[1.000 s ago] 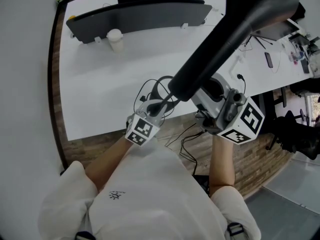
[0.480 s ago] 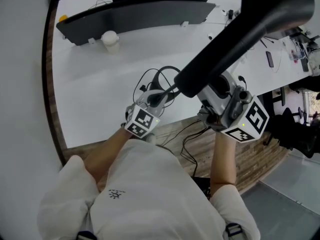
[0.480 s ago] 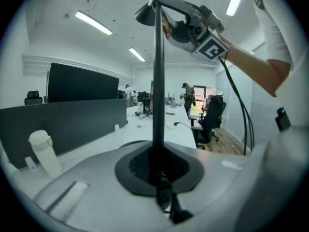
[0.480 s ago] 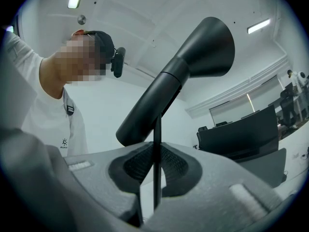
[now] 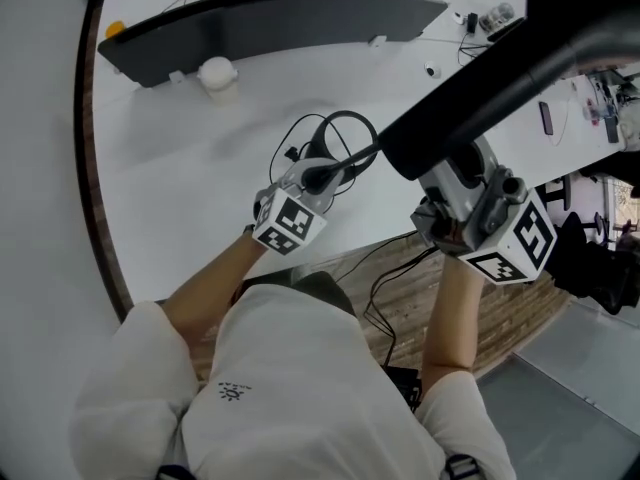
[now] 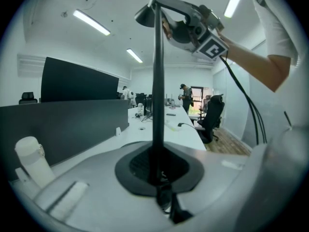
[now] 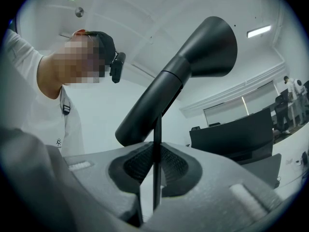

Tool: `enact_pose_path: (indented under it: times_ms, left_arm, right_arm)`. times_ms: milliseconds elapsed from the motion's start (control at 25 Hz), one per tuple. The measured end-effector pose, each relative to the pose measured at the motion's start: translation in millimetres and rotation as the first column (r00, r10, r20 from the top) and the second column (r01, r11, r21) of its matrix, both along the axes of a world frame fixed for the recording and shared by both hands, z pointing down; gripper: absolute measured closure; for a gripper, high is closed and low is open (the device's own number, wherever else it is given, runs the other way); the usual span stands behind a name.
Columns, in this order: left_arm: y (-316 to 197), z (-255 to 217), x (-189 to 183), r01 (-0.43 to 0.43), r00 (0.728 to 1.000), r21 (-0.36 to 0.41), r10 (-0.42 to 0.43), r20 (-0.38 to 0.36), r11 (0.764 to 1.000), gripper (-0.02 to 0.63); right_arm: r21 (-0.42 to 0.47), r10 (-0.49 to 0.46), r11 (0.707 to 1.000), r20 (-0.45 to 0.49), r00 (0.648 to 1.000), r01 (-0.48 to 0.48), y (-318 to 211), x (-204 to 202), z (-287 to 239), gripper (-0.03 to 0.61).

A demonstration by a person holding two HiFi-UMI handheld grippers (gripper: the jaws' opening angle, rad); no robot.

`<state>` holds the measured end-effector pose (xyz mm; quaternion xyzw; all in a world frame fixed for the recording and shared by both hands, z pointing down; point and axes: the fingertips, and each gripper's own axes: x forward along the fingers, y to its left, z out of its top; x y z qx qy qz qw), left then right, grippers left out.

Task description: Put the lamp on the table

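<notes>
The black lamp [image 5: 480,98] is carried in the air by both grippers, its thick tube-shaped head slanting up toward the head view's right. My left gripper [image 5: 322,173] is over the white table's [image 5: 180,178] near edge, shut on the lamp's thin black pole [image 6: 157,81], which rises straight from between its jaws [image 6: 157,178]. My right gripper [image 5: 450,183] hangs just off the table edge. It is shut on the same thin pole [image 7: 157,134] right under the flared lamp head [image 7: 178,81]. The right gripper [image 6: 186,25] also shows high up in the left gripper view. The lamp's base is hidden.
A white bottle [image 5: 217,76] stands at the back of the table beside a dark divider panel [image 5: 270,23]. Black cable loops [image 5: 335,128] lie in front of the left gripper. Small items [image 5: 490,16] sit at the far right. An office chair [image 6: 210,120] stands further down the desk row.
Both grippers have carried the lamp forward toward the table. The left gripper now reaches over the table's near edge, and the right one has shifted to the right.
</notes>
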<state>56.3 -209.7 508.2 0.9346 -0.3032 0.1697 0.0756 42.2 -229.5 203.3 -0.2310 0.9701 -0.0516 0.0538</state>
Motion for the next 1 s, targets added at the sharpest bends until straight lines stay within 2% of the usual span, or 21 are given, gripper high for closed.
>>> enact_pose_path:
  times_ms: [360, 560, 760, 1000]
  left_arm:
    - [-49, 11, 13, -0.020, 1.000, 0.024, 0.020, 0.017, 1.000, 0.614]
    - [-97, 16, 16, -0.042, 0.999, 0.017, 0.042, 0.011, 0.999, 0.614]
    - [-113, 37, 26, -0.048, 0.998, 0.018, 0.047, 0.045, 0.999, 0.615]
    - [-123, 51, 31, -0.041, 0.998, 0.022, 0.040, 0.050, 0.999, 0.615]
  right_arm:
    - [0.003, 0.044, 0.999, 0.007, 0.999, -0.044, -45, 16, 11, 0.545]
    - [-0.004, 0.061, 0.998, -0.005, 0.998, -0.061, -89, 23, 24, 0.545]
    - [-0.006, 0.095, 0.995, -0.031, 0.995, -0.096, -98, 38, 43, 0.545]
    - [-0.020, 0.129, 0.991, -0.037, 0.991, -0.130, -103, 49, 59, 0.545]
